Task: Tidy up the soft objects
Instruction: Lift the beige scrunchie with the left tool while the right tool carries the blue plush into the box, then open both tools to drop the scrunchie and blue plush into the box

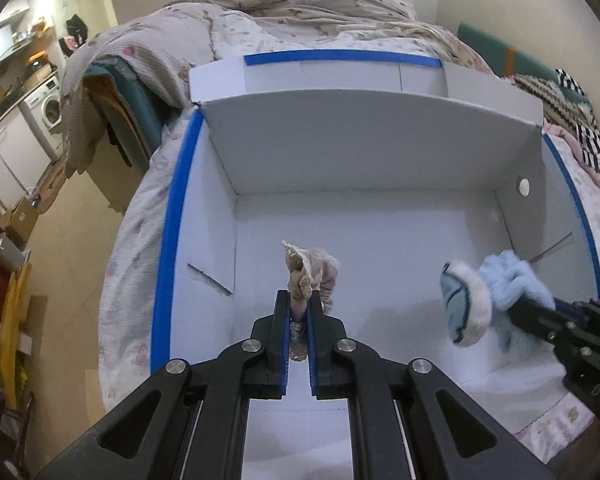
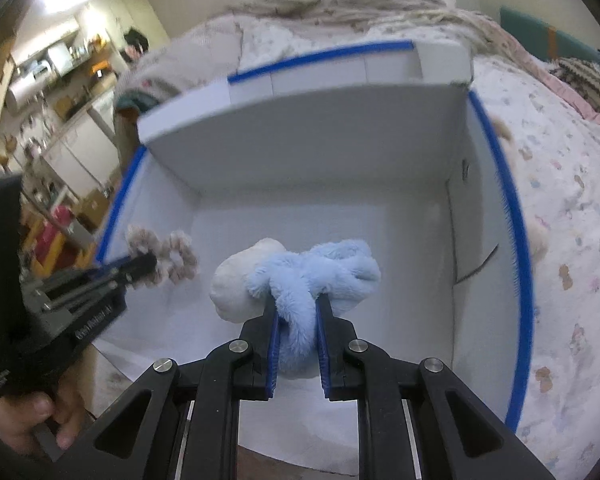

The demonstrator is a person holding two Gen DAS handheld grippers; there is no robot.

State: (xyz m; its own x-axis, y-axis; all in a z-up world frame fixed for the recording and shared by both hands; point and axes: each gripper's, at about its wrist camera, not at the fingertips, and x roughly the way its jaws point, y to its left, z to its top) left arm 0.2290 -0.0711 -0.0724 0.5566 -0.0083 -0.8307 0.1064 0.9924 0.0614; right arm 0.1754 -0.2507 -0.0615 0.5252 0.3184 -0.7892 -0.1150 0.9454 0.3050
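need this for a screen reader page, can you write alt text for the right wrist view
The right gripper is clamped on a fluffy light-blue and white plush toy above an open white box with blue-taped edges on a bed. At left, the left gripper holds a beige ruffled scrunchie.

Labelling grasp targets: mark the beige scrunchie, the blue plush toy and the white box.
beige scrunchie (image 1: 300, 276), left wrist view, bunched fabric just above the fingertips.
blue plush toy (image 2: 300, 280), right wrist view, fluffy blue limb.
white box (image 1: 340, 148), left wrist view, far inner wall.
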